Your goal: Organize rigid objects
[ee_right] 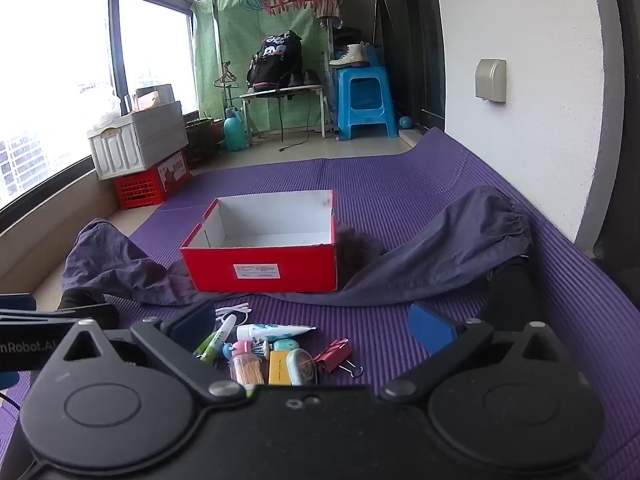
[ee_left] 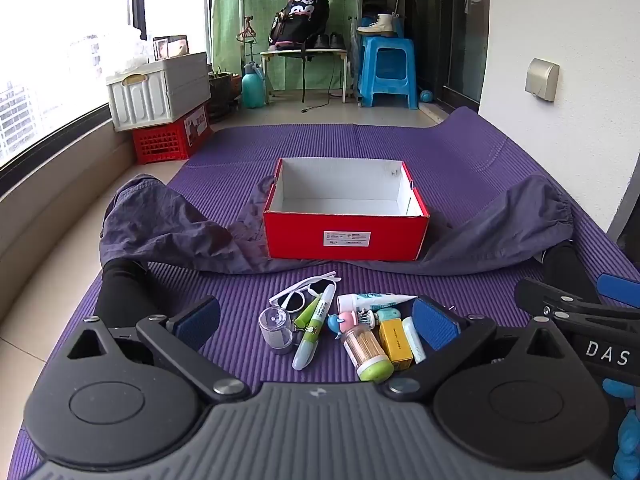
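An open red box [ee_left: 346,236] [ee_right: 264,268] with a bare white inside stands on the purple mat [ee_left: 360,144] between a person's outstretched legs. A heap of small items lies in front of it: white sunglasses [ee_left: 298,294], a clear cup [ee_left: 276,329], green pens [ee_left: 316,330], a tube [ee_left: 374,301] [ee_right: 276,332], a toothpick jar [ee_left: 366,350] [ee_right: 247,370], a yellow box [ee_left: 395,343] [ee_right: 279,367] and a red binder clip [ee_right: 335,355]. My left gripper [ee_left: 316,322] hangs open over the heap. My right gripper [ee_right: 312,330] is open too, holding nothing.
The legs in grey trousers [ee_left: 168,224] [ee_right: 452,248] flank the box. A white crate [ee_left: 160,90] on a red crate [ee_left: 172,138] stands far left by the window. A blue stool [ee_left: 387,72], a small table with a backpack [ee_left: 300,20] and a teal sprayer [ee_left: 253,86] stand at the back.
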`<state>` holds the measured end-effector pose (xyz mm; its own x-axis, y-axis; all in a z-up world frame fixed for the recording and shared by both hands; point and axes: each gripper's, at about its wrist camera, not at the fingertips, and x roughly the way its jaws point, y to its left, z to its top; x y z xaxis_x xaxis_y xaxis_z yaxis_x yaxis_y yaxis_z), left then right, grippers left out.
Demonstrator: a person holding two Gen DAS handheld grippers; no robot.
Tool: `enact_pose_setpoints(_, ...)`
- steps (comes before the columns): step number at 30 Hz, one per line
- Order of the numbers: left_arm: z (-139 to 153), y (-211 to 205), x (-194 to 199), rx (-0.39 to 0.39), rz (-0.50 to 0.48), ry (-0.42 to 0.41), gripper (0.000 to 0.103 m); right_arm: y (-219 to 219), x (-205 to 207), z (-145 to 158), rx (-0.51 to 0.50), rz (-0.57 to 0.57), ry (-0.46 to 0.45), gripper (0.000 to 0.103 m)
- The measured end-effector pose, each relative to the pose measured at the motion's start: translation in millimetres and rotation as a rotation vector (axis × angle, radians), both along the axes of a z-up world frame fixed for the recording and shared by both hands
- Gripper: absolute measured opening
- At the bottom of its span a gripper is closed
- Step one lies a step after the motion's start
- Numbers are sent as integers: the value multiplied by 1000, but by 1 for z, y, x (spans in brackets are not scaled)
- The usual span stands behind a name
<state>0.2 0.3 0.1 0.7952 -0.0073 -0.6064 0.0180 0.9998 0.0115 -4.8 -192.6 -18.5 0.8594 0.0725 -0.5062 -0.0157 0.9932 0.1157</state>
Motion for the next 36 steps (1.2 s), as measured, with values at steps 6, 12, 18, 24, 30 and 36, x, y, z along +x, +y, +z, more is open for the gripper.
enact_pose_setpoints(6,-1,-1,0,18,5,-6,103,-1,-1,0,4,6,-2,103)
enact_pose_setpoints(12,6,0,-2,15,8,-13,103,1,1,2,7,3,-7,103)
enact_pose_setpoints(18,6,-2,-2,16,11,-15,103,1,-1,1,7,0,-10,103)
enact_pose_setpoints(24,3,-2,-2,9,18,-20,103,-1,0,0,7,5,-10,103)
enact_pose_setpoints(30,3,-2,-2,9,19,-18,103,-1,-2,1,6,6,-9,103)
enact_pose_setpoints(36,3,-2,-2,8,18,-18,103,-1,-2,1,6,6,-9,103)
